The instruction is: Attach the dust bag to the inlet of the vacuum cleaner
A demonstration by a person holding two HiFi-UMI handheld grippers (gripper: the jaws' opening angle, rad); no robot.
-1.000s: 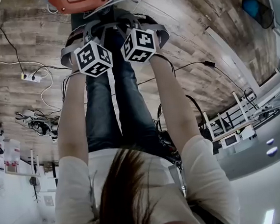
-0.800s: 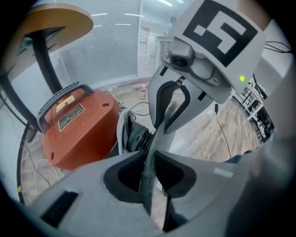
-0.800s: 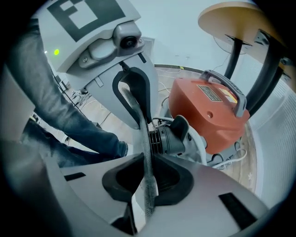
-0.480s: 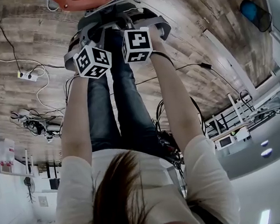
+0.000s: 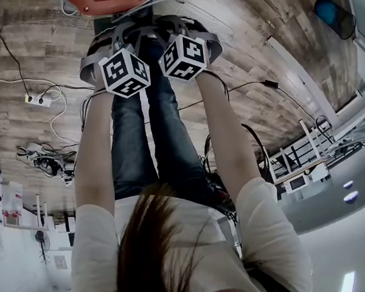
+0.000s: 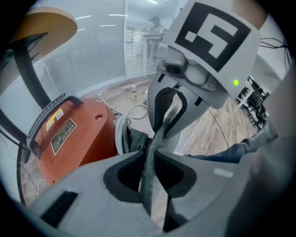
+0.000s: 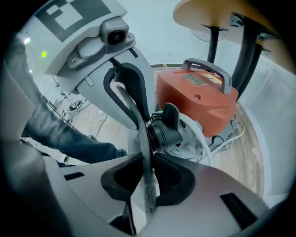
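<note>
Weathered grey-brown wood-plank floor (image 5: 26,54) all around, and there's a white power strip (image 5: 37,101) lying on it, pale cords looping away. A thin black cable (image 5: 254,85) trails across the planks. Round tan tabletop (image 7: 217,14) stands on 2 black legs; white slatted blinds (image 6: 92,55) line the wall, brightly lit.

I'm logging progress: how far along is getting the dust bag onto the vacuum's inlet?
Done: the left gripper and right gripper each pinch an edge of the grey dust bag. In hand: that edge is held close by the black inlet of the orange vacuum cleaner; the right jaws have just been opening, fabric between them. Remaining: fitting the bag onto the inlet; no view shows it seated.
</note>
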